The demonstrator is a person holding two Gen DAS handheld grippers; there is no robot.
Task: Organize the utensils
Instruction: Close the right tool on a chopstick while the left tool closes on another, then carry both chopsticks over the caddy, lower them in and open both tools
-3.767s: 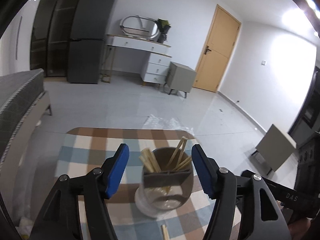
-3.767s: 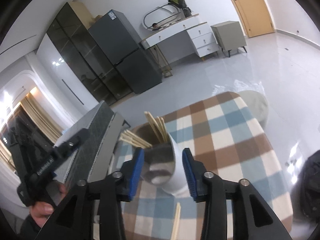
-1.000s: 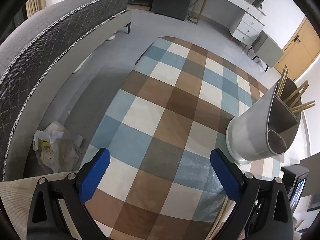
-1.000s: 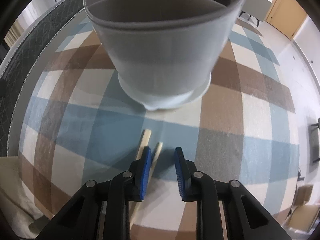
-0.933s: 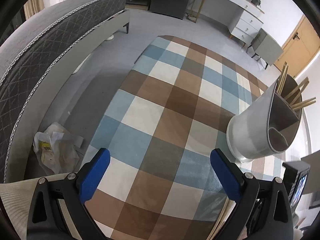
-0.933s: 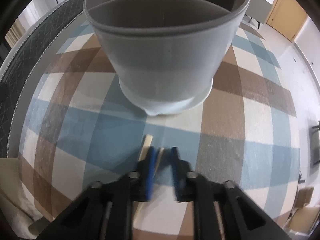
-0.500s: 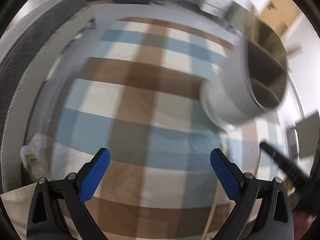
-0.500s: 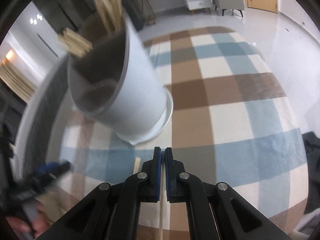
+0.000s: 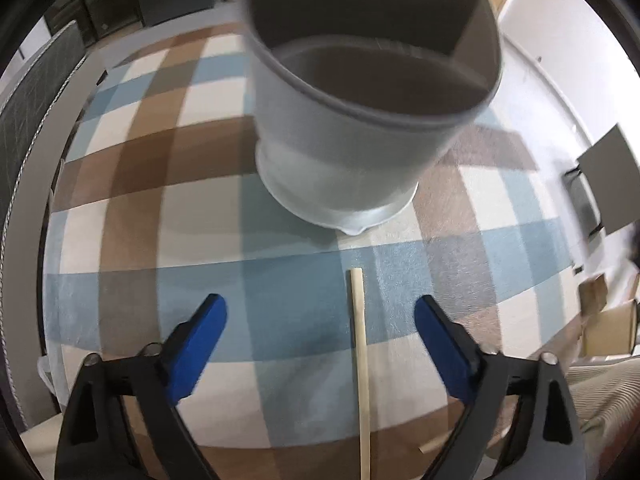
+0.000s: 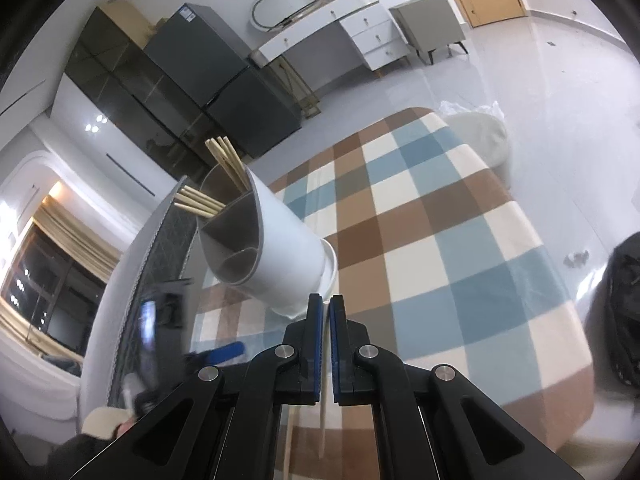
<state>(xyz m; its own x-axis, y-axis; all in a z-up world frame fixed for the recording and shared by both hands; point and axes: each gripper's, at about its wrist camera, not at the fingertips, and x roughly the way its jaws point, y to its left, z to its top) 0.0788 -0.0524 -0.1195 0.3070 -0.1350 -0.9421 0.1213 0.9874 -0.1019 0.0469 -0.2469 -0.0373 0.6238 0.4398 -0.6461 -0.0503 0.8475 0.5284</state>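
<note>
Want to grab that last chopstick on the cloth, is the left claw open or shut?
Open, though just closing somewhat: the left claw straddles the chopstick without touching it.

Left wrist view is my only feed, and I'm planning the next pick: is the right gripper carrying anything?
Observer: Yes. The right gripper is shut on a single chopstick, which runs down between its pads.
Operator: Does the utensil holder have chopsticks in it? Its top is cut off for me.
Observer: Yes. The utensil holder has chopsticks sticking out of its two rear compartments.
</note>
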